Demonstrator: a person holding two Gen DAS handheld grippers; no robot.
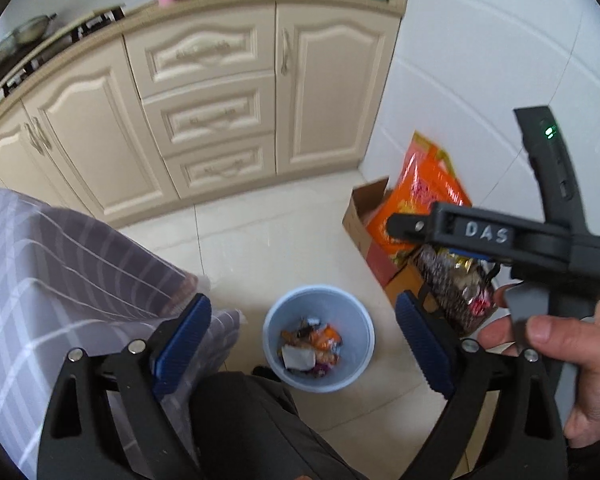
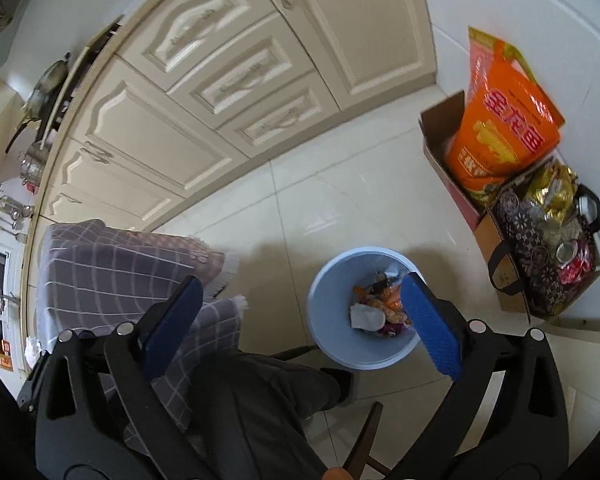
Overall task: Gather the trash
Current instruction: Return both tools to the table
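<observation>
A light blue trash bin [image 1: 318, 338] stands on the tiled floor and holds several wrappers [image 1: 310, 346]. It also shows in the right wrist view [image 2: 364, 308] with the wrappers [image 2: 380, 306] inside. My left gripper [image 1: 304, 336] is open and empty, high above the bin. My right gripper [image 2: 300, 320] is open and empty too, also above the bin. The right gripper's body [image 1: 500, 236] shows in the left wrist view, held in a hand at the right.
A table with a grey plaid cloth [image 1: 60, 280] is at the left. Cream kitchen cabinets [image 1: 204, 104] line the back. A cardboard box with an orange bag [image 2: 504, 128] and a patterned tote [image 2: 548, 248] stand by the white wall. The person's leg [image 2: 260, 408] is below.
</observation>
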